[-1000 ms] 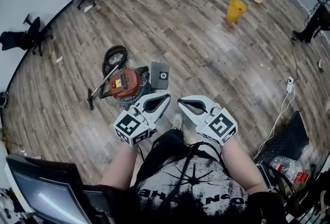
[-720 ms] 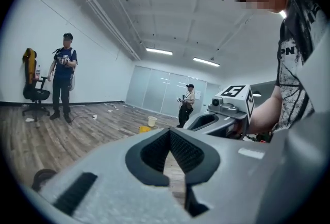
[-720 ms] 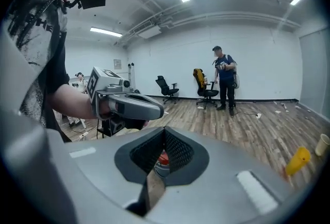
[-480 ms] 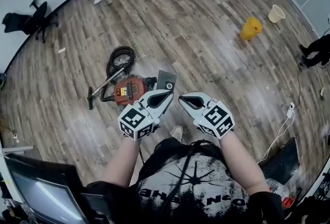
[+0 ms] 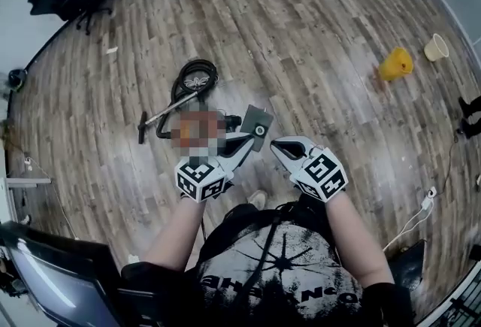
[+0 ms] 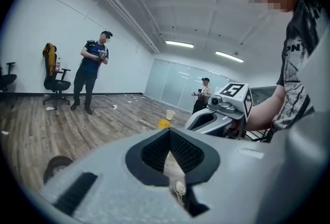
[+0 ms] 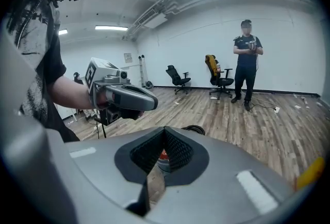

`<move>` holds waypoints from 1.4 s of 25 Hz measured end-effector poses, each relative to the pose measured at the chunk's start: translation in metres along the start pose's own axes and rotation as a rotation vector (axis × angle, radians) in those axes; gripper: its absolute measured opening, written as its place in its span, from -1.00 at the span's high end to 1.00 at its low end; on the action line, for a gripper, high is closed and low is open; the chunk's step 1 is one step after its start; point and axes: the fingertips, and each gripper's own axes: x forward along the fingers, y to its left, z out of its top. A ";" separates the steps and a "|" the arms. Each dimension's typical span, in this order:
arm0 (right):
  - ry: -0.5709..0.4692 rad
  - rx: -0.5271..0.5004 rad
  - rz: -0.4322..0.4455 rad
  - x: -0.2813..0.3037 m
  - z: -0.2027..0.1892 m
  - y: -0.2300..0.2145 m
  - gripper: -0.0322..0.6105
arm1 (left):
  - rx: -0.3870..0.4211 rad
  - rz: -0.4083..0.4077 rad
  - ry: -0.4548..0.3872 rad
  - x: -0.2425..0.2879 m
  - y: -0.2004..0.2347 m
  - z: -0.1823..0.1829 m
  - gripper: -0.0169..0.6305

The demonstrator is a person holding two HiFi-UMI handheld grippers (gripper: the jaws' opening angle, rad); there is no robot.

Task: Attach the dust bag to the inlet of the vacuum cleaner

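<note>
**Dust bag on the floor, both tools shut and empty**

Dust bag, a flat grey square with a round hole [image 5: 258, 125], lies on the wood-plank floor [image 5: 316, 55], touching or just beside the red canister vacuum cleaner [image 5: 197, 131]. A black coiled hose [image 5: 195, 79] lies beyond the canister. The left gripper [image 5: 242, 145] and right gripper [image 5: 279, 146] hover side by side above the floor near the bag, each with its jaws together and nothing between them.

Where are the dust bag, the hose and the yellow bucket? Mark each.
dust bag [image 5: 258, 116]: head view, grey card above its round hole.
hose [image 5: 180, 82]: head view, left arc of the coil.
yellow bucket [image 5: 394, 64]: head view, its side wall.
</note>
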 end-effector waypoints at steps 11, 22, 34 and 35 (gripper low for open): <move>0.097 -0.172 0.333 0.004 -0.016 -0.120 0.89 | -0.138 0.370 -0.011 0.089 0.036 0.004 0.95; 0.146 -0.331 0.644 0.035 0.003 -0.120 0.89 | -0.280 0.695 -0.109 0.085 0.045 0.000 0.95; 0.225 -0.456 0.705 0.100 0.036 -0.089 0.89 | -0.308 0.764 -0.195 0.036 0.094 -0.008 0.95; 0.232 -0.463 0.707 0.105 0.038 -0.089 0.89 | -0.305 0.775 -0.190 0.032 0.099 -0.008 0.95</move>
